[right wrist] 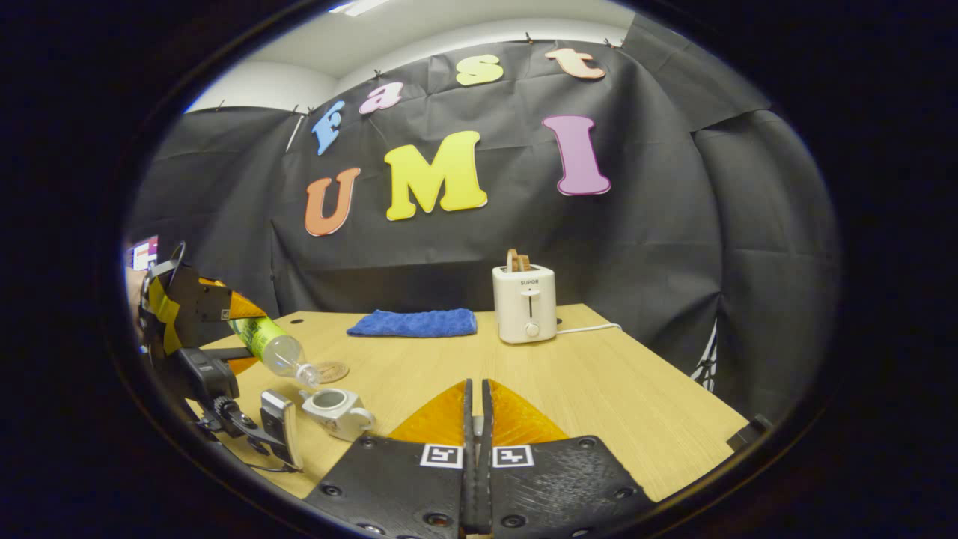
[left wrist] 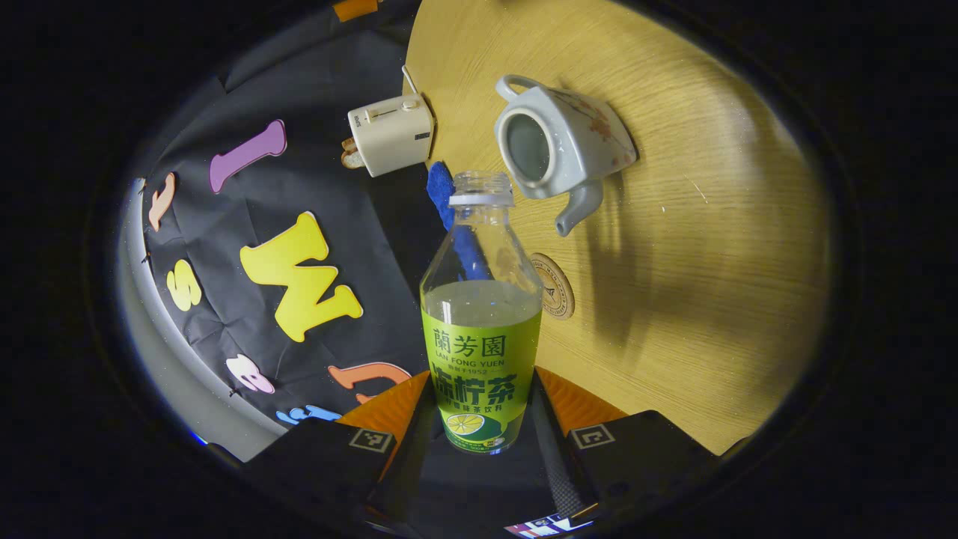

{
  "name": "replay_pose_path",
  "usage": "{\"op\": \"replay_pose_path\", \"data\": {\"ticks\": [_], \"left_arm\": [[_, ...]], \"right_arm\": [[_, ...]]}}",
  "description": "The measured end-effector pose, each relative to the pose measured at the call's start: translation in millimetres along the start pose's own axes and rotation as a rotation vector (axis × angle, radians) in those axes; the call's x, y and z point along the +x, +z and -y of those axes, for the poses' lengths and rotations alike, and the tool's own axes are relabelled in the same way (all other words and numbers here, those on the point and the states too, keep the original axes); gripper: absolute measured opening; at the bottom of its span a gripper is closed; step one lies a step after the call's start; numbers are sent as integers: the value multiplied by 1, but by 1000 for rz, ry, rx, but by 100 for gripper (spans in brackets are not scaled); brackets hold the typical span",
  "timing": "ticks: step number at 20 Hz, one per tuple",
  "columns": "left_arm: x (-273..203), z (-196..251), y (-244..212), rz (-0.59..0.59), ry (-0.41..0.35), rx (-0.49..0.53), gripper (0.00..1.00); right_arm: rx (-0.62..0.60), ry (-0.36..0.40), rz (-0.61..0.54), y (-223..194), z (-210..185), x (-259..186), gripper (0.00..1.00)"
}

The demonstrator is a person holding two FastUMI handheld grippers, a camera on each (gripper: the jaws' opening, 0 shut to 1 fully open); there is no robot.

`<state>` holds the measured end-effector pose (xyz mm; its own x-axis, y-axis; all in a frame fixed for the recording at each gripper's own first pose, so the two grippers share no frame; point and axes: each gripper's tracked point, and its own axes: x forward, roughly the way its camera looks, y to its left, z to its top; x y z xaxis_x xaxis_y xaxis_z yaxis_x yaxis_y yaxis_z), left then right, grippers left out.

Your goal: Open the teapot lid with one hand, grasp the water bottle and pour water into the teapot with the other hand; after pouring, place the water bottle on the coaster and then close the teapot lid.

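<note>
1. The water bottle [left wrist: 481, 329] is held in the left gripper [left wrist: 479, 438]; both fingers press on its lower part, over the green label. It has no cap and is partly filled with pale liquid.
2. In the right gripper view the bottle [right wrist: 273, 346] is tilted, with its mouth pointing down toward the teapot [right wrist: 334, 410] and just above it.
3. The teapot [left wrist: 557, 146] stands on the wooden table [left wrist: 718, 247] without a lid, so its round opening shows. I cannot tell if water is running.
4. The round coaster [left wrist: 555, 284] lies flat on the table near the teapot, with nothing on it.
5. The right gripper [right wrist: 476, 419] is over the table, apart from the teapot; its fingers are almost together, with only a thin gap. I cannot tell if something small is between them.
6. Farther back, a blue cloth [right wrist: 413, 323] lies beside a white toaster [right wrist: 525, 302] with bread in it.
</note>
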<state>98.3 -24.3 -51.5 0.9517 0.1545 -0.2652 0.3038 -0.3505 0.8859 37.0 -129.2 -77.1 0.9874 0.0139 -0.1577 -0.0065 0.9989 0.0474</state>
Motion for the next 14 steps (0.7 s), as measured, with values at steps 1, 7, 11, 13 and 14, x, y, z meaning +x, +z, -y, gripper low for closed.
{"op": "replay_pose_path", "data": {"ticks": [1, 7, 11, 13, 14], "left_arm": [[-1, -2, 3, 6, 10, 16, 71], [-3, -15, 7, 5, 72, 103, 71], [-6, -24, 9, 0, 112, 163, 71], [-4, -21, 11, 3, 108, 170, 71], [-4, -21, 12, 3, 111, 179, 69]], "right_arm": [[2, -3, 1, 0, 1, 0, 0], [1, -2, 4, 0, 2, -4, 0], [7, -1, 3, 0, 3, -4, 2], [8, 0, 4, 0, 2, -5, 0], [9, 0, 5, 1, 2, -5, 0]]}}
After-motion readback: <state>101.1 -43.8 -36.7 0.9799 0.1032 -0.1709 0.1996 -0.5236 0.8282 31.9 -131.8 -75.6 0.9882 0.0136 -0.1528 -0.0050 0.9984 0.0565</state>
